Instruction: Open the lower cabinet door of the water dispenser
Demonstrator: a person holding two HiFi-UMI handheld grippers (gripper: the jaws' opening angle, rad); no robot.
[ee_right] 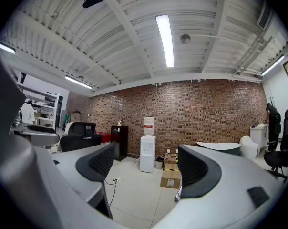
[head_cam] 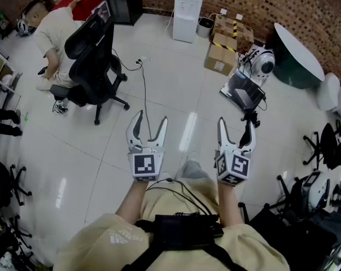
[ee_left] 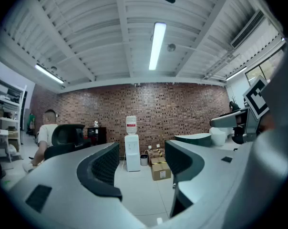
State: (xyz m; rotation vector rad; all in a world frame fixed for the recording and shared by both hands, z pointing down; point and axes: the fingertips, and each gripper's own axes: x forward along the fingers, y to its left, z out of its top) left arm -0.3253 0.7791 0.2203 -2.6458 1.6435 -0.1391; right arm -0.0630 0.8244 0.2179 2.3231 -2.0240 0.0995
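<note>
The white water dispenser [head_cam: 188,11] stands far off against the brick wall, with a bottle on top; its lower cabinet door looks closed. It also shows small in the left gripper view, dispenser [ee_left: 132,150], and in the right gripper view, dispenser [ee_right: 147,154]. My left gripper [head_cam: 150,125] and right gripper [head_cam: 236,126] are held level side by side in front of the person's body, both open with nothing between their jaws. Both point toward the dispenser across a wide stretch of floor.
Cardboard boxes [head_cam: 221,57] and a small bin [head_cam: 204,27] sit right of the dispenser. A black office chair [head_cam: 93,66] with a seated person [head_cam: 53,34] is at the left. A cable [head_cam: 144,89] runs over the white tile floor. Equipment and a tripod [head_cam: 249,92] crowd the right.
</note>
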